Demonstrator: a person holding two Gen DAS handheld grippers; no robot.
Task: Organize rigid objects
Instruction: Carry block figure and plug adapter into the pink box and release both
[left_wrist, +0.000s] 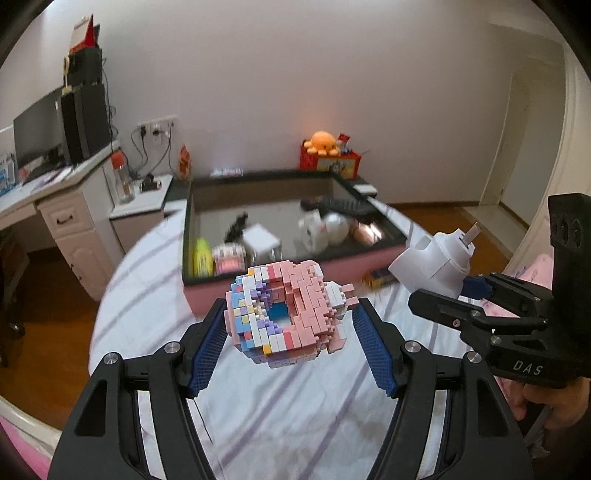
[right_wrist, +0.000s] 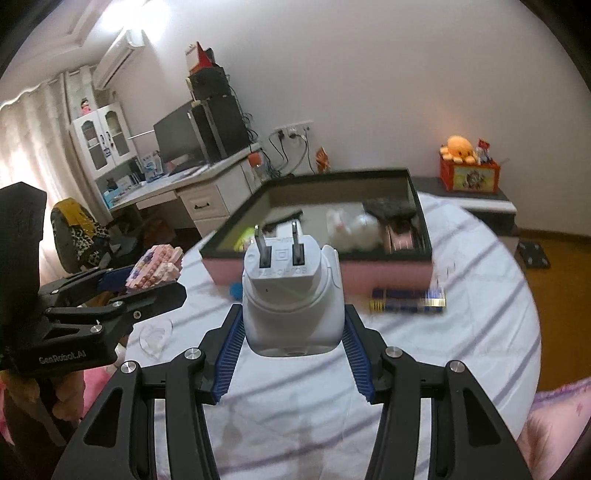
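Note:
A donut built of pink, blue and white toy blocks (left_wrist: 295, 317) hangs above the striped bed sheet (left_wrist: 295, 413), with my left gripper (left_wrist: 290, 306) shut on it, blue pads (left_wrist: 207, 347) pressing both sides. From the right wrist view, the donut (right_wrist: 155, 267) and left gripper (right_wrist: 147, 284) show at the left. My right gripper (right_wrist: 292, 310) is shut on a white plug adapter (right_wrist: 291, 291), prongs pointing away. The adapter (left_wrist: 432, 262) and right gripper (left_wrist: 461, 291) appear at the right of the left wrist view. Beyond both stands a pink-sided tray with a dark rim (left_wrist: 295, 266) (right_wrist: 321, 273).
The tray holds several items, among them a white plush toy (right_wrist: 351, 225) and a white cube (left_wrist: 260, 240). A blue and yellow pack (right_wrist: 406, 301) and a clear heart-shaped piece (right_wrist: 155, 336) lie on the sheet. A desk with a monitor (left_wrist: 37, 136) stands left. An orange plush (left_wrist: 323, 142) sits behind.

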